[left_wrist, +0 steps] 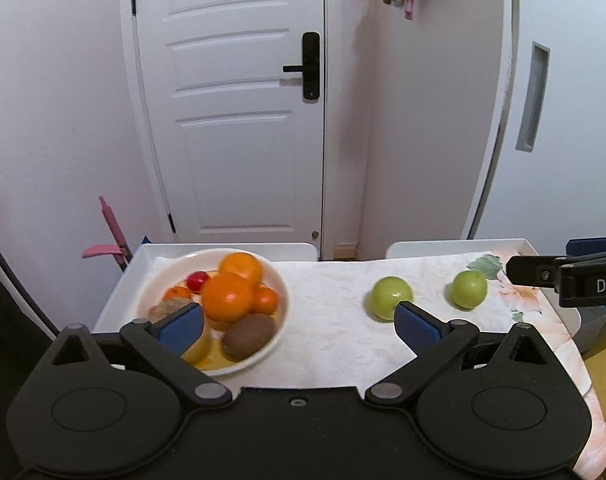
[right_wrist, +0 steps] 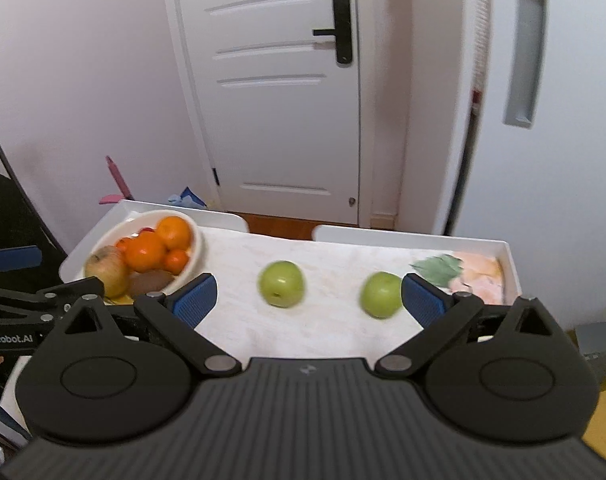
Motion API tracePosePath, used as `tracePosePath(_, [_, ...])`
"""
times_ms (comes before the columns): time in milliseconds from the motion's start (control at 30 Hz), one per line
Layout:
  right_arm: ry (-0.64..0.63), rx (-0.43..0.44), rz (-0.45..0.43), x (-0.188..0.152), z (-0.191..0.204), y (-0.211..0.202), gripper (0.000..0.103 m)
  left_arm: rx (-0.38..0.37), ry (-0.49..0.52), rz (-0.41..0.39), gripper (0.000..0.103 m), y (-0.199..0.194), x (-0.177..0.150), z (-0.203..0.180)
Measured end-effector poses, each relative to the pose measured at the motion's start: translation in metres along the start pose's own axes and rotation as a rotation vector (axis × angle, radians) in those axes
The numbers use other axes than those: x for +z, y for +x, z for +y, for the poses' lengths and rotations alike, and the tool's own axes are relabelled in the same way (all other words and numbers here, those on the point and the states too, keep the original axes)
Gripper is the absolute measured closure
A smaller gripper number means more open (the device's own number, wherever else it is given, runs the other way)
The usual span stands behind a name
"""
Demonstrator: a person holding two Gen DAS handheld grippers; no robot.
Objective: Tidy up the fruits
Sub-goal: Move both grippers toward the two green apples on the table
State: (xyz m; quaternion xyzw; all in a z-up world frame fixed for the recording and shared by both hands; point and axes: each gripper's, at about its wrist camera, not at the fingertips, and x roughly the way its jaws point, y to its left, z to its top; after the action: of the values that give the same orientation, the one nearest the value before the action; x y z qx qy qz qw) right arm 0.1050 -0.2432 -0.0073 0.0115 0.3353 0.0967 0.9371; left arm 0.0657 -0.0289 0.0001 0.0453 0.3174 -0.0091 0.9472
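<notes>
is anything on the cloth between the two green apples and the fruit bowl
Nothing visible: the cloth lies bare between the nearer green apple, the farther green apple and the fruit bowl.

A glossy ceramic-looking bowl holds a fuzzy matt kiwi, beside smooth shiny green apples on a matt floral cloth covering the white plastic tray.

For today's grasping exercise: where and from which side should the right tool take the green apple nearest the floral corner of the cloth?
Grip the green apple across its widest middle, coming from above and front; it sits alone on the cloth, sides unobstructed.
</notes>
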Motion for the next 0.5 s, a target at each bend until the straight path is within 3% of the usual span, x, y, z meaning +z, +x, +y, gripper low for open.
tracePosePath(267, [-0.003,0.008,0.043,-0.011,-0.062,0.027,0.0,0.013,0.009,0.036,0.0,0.035,-0.002,-0.047])
tracePosePath(500, [-0.013,0.026,0.076,-0.018,-0.094,0.065,0.0,0.018,0.008,0.081,0.0,0.082,-0.004,-0.071])
